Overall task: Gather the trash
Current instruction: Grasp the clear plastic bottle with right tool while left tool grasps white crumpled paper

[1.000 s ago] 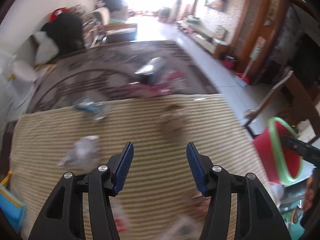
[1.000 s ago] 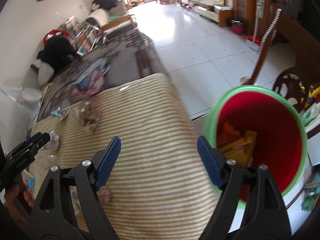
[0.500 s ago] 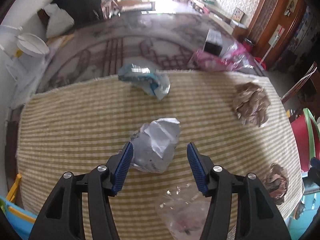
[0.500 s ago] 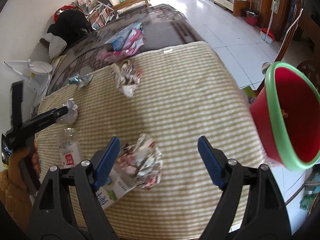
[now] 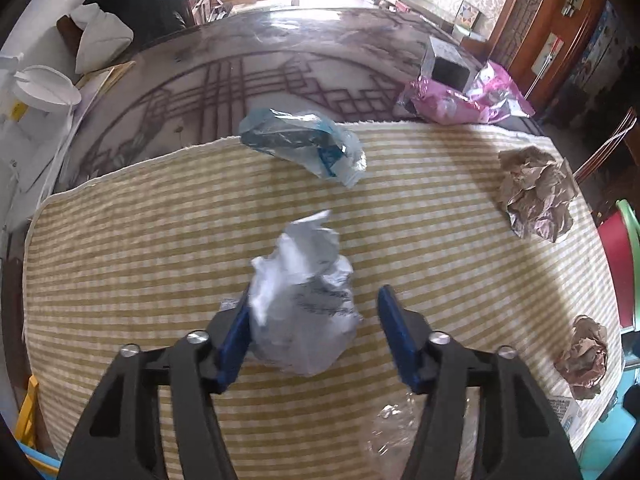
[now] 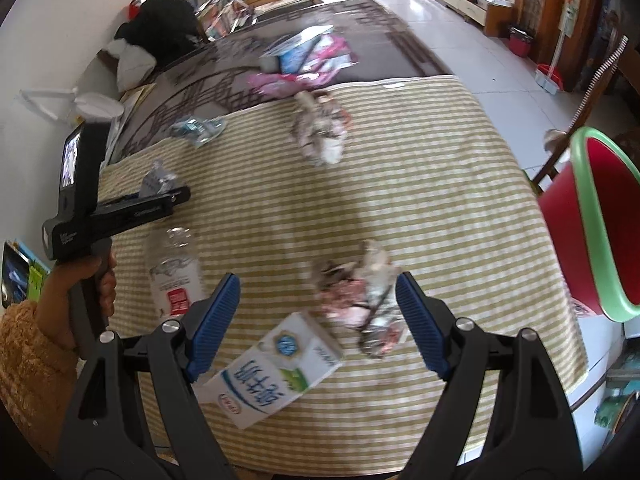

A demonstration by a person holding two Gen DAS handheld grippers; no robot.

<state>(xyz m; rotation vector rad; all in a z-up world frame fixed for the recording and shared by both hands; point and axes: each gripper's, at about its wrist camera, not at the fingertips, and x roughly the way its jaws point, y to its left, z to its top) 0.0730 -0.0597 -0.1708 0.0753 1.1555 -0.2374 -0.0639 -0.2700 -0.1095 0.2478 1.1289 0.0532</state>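
Note:
My left gripper (image 5: 314, 322) is open around a crumpled white paper ball (image 5: 306, 300) on the striped cloth (image 5: 140, 240); the left pad touches it, the right pad stands apart. My right gripper (image 6: 318, 312) is open above a white milk carton (image 6: 272, 372) and a crumpled colourful wrapper (image 6: 364, 300), which lies near its right finger. The red bin with a green rim (image 6: 600, 220) stands off the table's right edge. The left gripper also shows in the right wrist view (image 6: 176, 198).
Other trash on the cloth: a blue-and-clear plastic wrapper (image 5: 308, 148), brown crumpled paper (image 5: 536, 196), a small brown wad (image 5: 584, 356), a clear plastic bottle (image 6: 176, 272). A pink bag (image 5: 460, 100) lies on the dark table beyond. A wooden chair (image 6: 592, 92) stands by the bin.
My left gripper has moved forward and down so the white paper ball now sits between its fingers. My right gripper has moved closer to the carton and the colourful wrapper.

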